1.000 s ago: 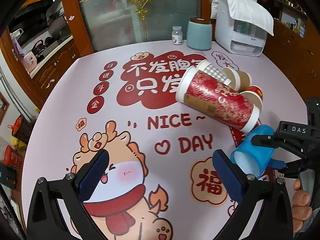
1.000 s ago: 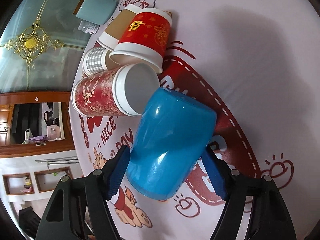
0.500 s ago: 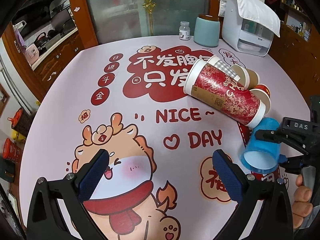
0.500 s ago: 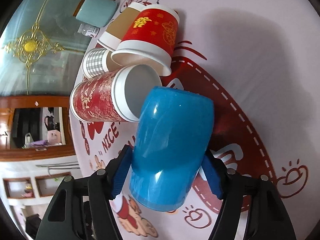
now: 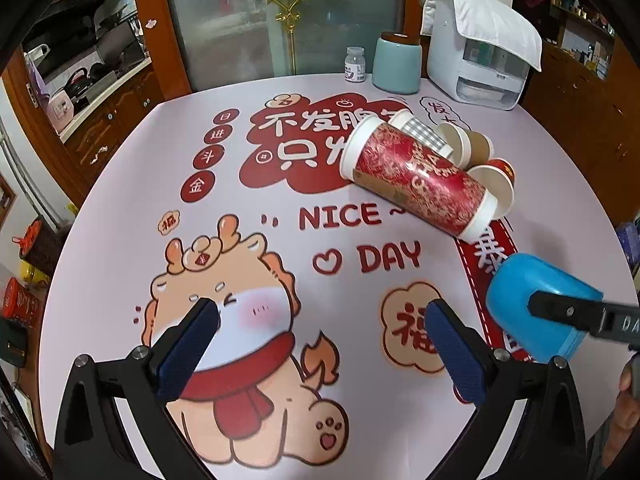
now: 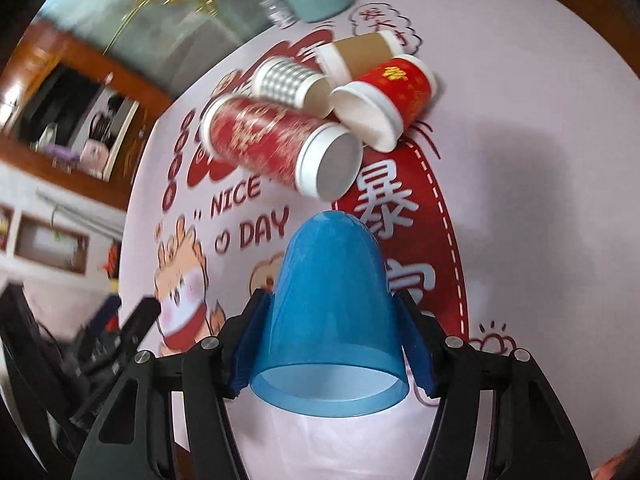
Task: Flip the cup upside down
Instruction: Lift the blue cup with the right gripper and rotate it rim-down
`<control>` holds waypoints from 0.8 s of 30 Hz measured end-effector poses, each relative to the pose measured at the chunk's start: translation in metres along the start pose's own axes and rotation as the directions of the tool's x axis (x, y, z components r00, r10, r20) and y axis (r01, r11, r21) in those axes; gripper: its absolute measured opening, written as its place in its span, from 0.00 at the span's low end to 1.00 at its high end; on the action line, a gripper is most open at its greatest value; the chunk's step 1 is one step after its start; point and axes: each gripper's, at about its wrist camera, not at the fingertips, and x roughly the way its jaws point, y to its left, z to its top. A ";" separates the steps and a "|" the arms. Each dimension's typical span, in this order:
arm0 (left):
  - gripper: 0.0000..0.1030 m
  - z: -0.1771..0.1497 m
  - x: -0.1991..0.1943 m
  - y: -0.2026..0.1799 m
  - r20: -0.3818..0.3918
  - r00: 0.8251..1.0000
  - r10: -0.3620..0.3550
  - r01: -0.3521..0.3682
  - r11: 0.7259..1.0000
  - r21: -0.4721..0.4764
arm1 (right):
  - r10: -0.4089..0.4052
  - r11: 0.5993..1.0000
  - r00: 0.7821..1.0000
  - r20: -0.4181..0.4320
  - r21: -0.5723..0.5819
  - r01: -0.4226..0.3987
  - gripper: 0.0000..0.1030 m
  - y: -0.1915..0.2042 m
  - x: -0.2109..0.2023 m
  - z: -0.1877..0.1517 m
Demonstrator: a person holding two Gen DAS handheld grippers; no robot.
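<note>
My right gripper is shut on a blue plastic cup. The cup's closed base points away from me and its open rim faces the camera. In the left wrist view the blue cup sits at the right, tilted above the printed table mat, with a black finger of the right gripper across it. My left gripper is open and empty, low over the cartoon dragon on the mat.
Several paper cups lie on their sides in a heap: a tall red one, a checked one, a brown one, a short red one. A teal canister, a small bottle and a white appliance stand at the far edge.
The right gripper has turned the blue cup over from lying sideways to base away and rim toward the camera, and drawn it back from the tall red cup. The left gripper stayed open.
</note>
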 end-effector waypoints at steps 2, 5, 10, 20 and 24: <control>0.99 -0.004 -0.002 -0.002 -0.004 1.000 -0.001 0.001 1.000 -0.001 | 0.009 1.000 1.000 0.002 -0.013 -0.009 0.60 0.000 0.000 -0.011; 0.99 -0.013 -0.008 -0.006 -0.004 1.000 -0.004 0.004 1.000 0.001 | 0.053 0.999 0.999 0.003 0.007 -0.053 0.60 -0.007 0.000 -0.027; 0.99 -0.026 -0.016 -0.009 0.003 1.000 -0.011 0.011 1.000 -0.008 | 0.091 0.996 0.990 0.109 -0.015 -0.090 0.60 -0.015 -0.006 -0.055; 0.99 -0.055 -0.016 -0.010 -0.029 0.998 -0.049 0.048 0.998 -0.046 | 0.110 0.988 0.946 0.304 -0.138 -0.071 0.60 -0.008 -0.035 -0.109; 0.99 -0.066 -0.010 -0.010 -0.050 0.997 -0.054 0.051 0.997 -0.060 | 0.106 0.985 0.938 0.329 -0.162 -0.054 0.60 -0.007 -0.026 -0.118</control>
